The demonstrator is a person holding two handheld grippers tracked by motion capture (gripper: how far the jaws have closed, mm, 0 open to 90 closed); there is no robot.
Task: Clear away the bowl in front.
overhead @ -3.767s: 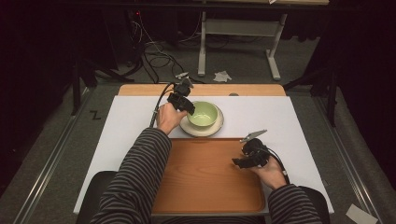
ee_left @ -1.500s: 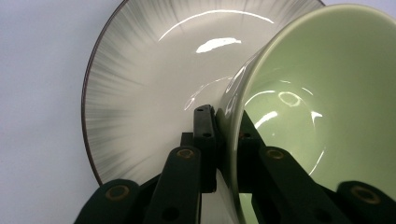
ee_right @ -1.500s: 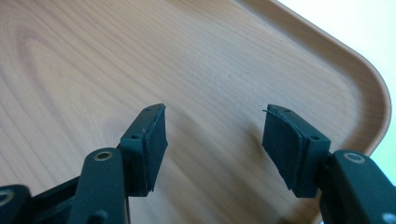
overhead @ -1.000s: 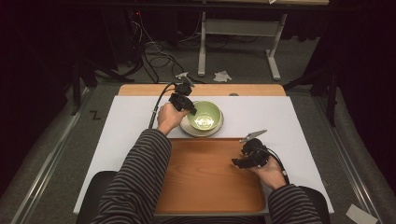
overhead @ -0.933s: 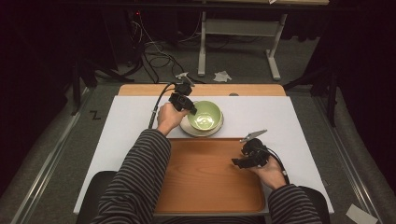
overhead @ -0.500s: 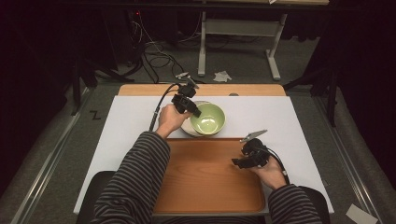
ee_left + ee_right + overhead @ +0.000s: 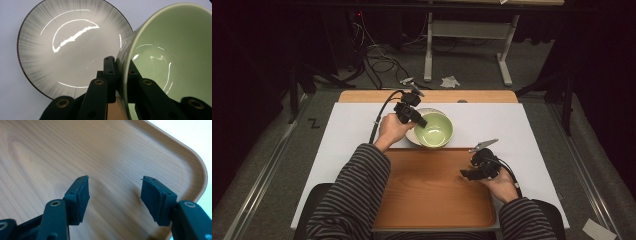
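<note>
Your left gripper (image 7: 119,72), pinching the pale green ceramic bowl's (image 7: 434,130) rim, has lifted it off the grey-streaked plate (image 7: 70,47) toward the wooden tray (image 7: 432,200); your right gripper (image 7: 113,195) waits spread.

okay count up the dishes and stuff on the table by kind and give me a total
Green bowl: 1
Grey streaked plate: 1
Wooden tray: 1
Total: 3
</note>
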